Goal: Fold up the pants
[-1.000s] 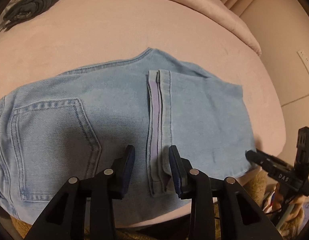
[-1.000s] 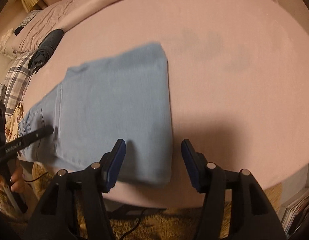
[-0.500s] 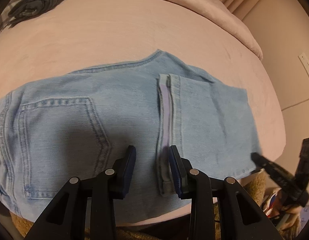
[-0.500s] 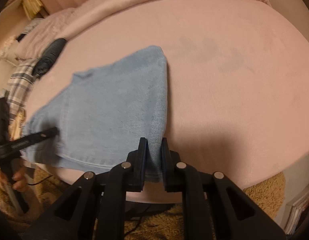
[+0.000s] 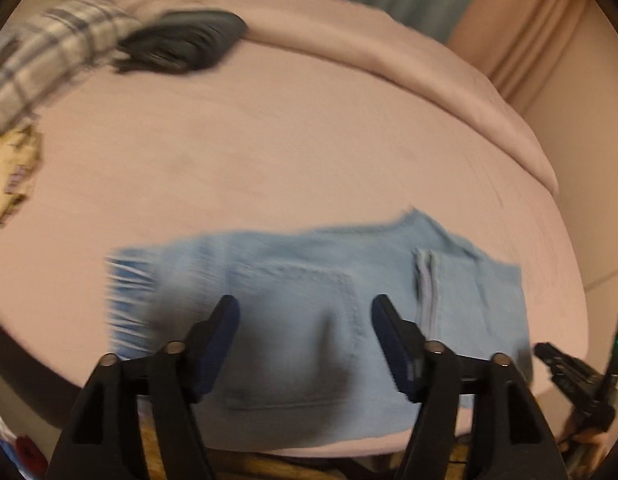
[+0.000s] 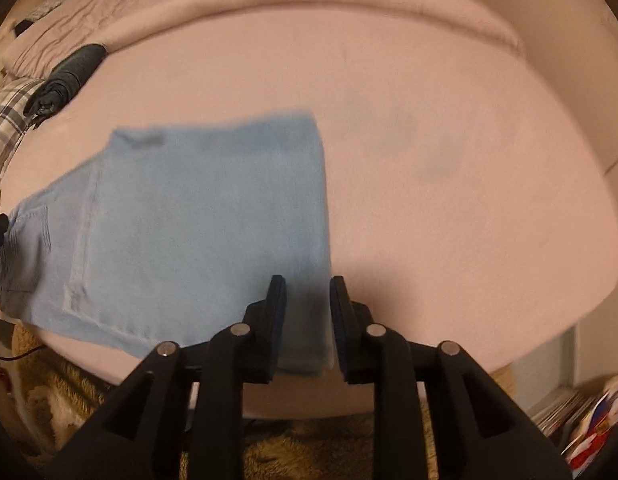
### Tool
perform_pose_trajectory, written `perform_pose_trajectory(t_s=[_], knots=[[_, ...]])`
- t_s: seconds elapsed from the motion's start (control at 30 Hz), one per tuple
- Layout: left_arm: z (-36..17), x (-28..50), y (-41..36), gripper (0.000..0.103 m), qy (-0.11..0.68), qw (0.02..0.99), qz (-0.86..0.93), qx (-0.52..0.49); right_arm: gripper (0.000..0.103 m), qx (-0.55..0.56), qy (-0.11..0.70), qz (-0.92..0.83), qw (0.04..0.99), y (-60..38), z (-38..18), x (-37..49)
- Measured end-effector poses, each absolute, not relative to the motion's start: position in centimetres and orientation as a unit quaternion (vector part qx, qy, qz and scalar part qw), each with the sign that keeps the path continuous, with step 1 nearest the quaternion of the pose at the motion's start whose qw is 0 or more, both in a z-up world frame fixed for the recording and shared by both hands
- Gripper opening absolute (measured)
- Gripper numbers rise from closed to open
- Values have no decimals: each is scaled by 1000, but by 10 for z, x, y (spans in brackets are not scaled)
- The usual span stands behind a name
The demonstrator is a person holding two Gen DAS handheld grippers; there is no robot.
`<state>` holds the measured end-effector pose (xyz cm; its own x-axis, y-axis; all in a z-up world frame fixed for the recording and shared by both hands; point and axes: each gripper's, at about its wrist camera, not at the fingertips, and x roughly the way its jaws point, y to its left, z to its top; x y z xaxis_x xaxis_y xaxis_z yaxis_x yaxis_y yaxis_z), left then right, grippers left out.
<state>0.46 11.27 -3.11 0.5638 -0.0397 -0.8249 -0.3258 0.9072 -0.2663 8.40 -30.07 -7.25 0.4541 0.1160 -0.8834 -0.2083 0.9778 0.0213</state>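
Note:
Light blue denim pants (image 5: 309, 280) lie folded flat on the pink bed, near its front edge; they also show in the right wrist view (image 6: 197, 208). My left gripper (image 5: 305, 320) is open and empty, raised above the back pocket. My right gripper (image 6: 307, 300) is partly open, its jaws standing either side of the pants' folded right corner with a gap, not gripping it. The right gripper also shows at the lower right of the left wrist view (image 5: 573, 376).
The pink bed (image 6: 449, 160) spreads wide to the right of the pants. A dark rolled garment (image 5: 181, 44) and a plaid cloth (image 5: 41, 56) lie at the far left. A brown shaggy rug (image 6: 309, 440) lies below the bed edge. Books (image 6: 581, 420) stand at lower right.
My left gripper opened wide and pulled up and back from the hem towards the pocket. My right gripper, shut on the pants' corner half a second ago, has opened partly and lifted.

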Motion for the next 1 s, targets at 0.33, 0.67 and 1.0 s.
perform_pose_trajectory(t_s=[0.33,0.67,1.0], knots=[[-43,-26,176,79,435,849,158,-256,61,-54,483,189,853,-223,-50,91],[-89,-20,190,86,478,819,143,-283,62,-86,526,243,811,-163,-90,84],[-107,-13,183,89,491,814,127,-281,64,-106,523,240,811,-153,-100,79]])
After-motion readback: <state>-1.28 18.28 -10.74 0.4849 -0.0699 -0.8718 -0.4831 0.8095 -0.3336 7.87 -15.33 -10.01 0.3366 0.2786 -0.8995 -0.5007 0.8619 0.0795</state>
